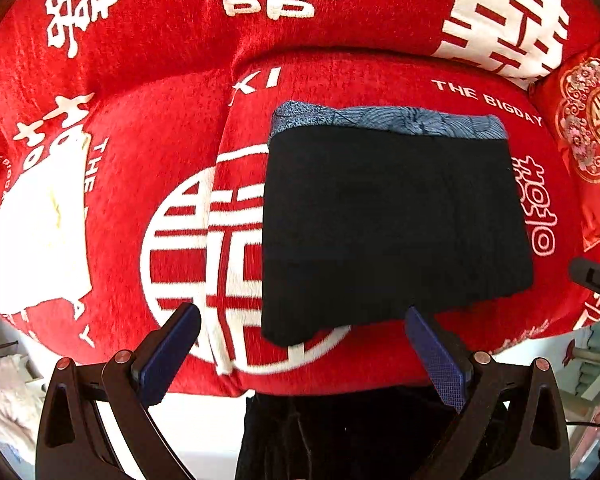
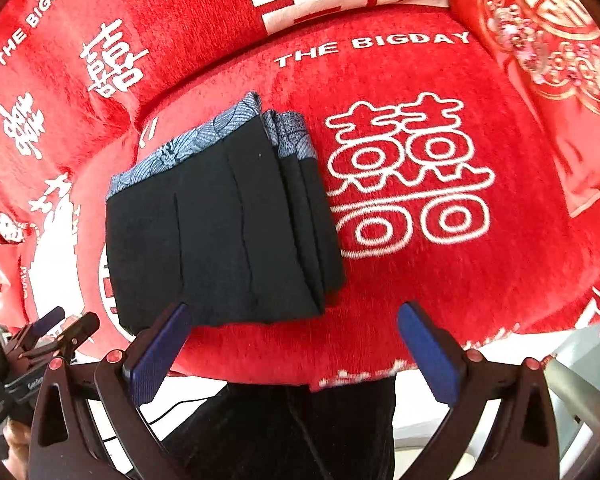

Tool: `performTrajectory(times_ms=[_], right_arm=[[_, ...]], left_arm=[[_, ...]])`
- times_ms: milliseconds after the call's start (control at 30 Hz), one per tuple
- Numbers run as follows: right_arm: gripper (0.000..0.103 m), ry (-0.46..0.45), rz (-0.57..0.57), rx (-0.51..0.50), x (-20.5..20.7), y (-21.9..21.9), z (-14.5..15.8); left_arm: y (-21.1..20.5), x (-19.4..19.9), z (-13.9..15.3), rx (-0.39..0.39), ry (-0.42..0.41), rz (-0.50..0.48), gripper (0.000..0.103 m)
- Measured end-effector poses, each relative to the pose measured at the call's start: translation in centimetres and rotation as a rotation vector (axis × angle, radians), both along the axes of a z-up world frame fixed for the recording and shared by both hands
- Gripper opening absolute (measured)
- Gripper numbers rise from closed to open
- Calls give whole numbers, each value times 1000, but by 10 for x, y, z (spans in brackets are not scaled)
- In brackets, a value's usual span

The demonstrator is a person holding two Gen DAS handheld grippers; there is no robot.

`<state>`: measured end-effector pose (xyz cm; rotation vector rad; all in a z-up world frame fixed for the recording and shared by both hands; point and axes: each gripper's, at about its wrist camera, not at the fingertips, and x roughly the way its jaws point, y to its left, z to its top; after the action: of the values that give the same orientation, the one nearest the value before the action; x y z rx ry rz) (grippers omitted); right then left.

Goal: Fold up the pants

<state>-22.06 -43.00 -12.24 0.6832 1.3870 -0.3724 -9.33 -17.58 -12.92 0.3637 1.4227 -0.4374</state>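
Note:
The black pants (image 1: 391, 224) lie folded into a compact rectangle on the red sofa seat, with a blue-grey patterned waistband along the far edge. They also show in the right wrist view (image 2: 220, 232), where stacked folded layers are visible on their right side. My left gripper (image 1: 301, 332) is open and empty, just in front of the pants' near edge. My right gripper (image 2: 294, 330) is open and empty, in front of the pants' near right corner. The left gripper also shows in the right wrist view (image 2: 56, 332) at the lower left.
The red sofa cover (image 1: 160, 128) has white characters and "THE BIGDAY" lettering. A red embroidered cushion (image 2: 547, 60) leans at the right end of the seat. The seat's front edge (image 2: 339, 376) drops off just under the grippers.

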Motion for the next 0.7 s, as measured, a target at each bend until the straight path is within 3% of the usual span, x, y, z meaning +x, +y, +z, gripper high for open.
performTrajectory(times_ms=[200,700], right_arm=[[103,45,-7,20,-11,17,21],[103,52,109,-155,6,70,67]], left_arm=[[9,-14,18,6,22,-9,103],[15,-30,55,19,-24,-106,103]])
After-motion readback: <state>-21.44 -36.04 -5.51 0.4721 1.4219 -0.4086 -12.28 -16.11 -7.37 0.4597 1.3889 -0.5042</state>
